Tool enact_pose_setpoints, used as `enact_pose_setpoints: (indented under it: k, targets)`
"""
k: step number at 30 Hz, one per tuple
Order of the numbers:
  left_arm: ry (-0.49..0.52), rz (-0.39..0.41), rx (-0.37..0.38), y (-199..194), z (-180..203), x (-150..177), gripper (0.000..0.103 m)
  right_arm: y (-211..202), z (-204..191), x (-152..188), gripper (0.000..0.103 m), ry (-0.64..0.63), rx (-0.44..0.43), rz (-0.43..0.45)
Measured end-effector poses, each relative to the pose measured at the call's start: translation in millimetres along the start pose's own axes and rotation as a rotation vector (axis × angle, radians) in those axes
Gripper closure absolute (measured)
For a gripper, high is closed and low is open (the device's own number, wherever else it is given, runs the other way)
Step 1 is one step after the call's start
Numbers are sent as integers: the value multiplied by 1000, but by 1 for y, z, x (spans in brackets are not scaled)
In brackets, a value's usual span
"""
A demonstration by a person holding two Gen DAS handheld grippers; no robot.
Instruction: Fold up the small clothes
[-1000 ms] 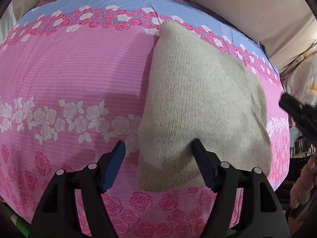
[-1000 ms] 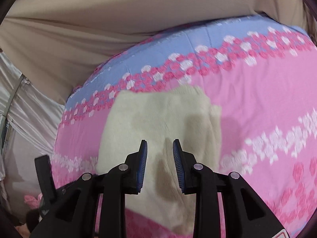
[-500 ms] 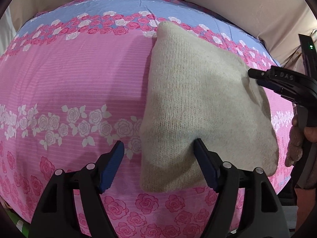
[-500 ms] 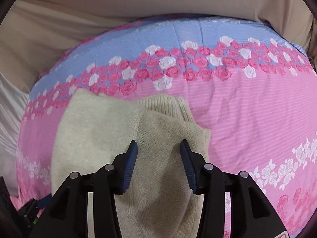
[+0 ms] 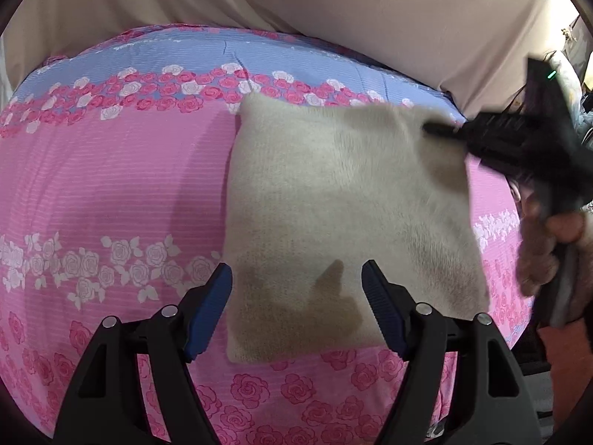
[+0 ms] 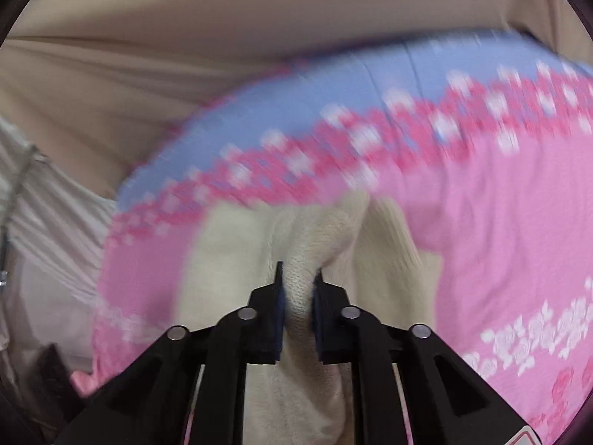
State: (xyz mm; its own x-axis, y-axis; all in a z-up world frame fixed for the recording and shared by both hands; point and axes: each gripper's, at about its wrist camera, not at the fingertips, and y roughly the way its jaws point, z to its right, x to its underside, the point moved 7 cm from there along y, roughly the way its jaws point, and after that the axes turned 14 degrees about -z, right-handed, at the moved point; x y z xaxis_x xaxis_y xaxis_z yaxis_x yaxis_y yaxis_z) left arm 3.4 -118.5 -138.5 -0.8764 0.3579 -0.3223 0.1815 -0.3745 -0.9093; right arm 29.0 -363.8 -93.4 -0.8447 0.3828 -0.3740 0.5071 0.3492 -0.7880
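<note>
A cream knitted garment (image 5: pixel 333 200) lies folded on a pink and blue rose-print sheet (image 5: pixel 111 185). My left gripper (image 5: pixel 296 296) is open and empty, hovering over the garment's near edge. My right gripper (image 6: pixel 298 289) is shut on a bunched fold of the same garment (image 6: pixel 318 237) and lifts it off the sheet. In the left wrist view the right gripper (image 5: pixel 444 131) shows blurred at the garment's far right corner.
A beige cloth (image 5: pixel 333 7) hangs behind the bed. The bed's right edge (image 5: pixel 519 326) drops off beside the garment. Pale fabric (image 6: pixel 44 222) lies left of the bed in the right wrist view.
My right gripper has closed on the garment's far right corner and is pulling it up. My left gripper has risen and shifted over the garment's near edge, still open.
</note>
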Motion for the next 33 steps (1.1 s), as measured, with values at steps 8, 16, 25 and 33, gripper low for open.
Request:
enact_pose_setpoints:
  k: [8,16,25,33]
  targets:
    - [-33,-80,-2,24,-2,5,32,69,76,26,81,55,210,-209]
    - [-88,-72,-20,15,-20,8,32,10,78,101,43,156,147,-155]
    - [-209,-157,88,21,-50,24,31,37,70,182,43,356,-1,-262]
    - [-219,-133,106,10,-62,30,31,36,26,166,85,232,80,-313]
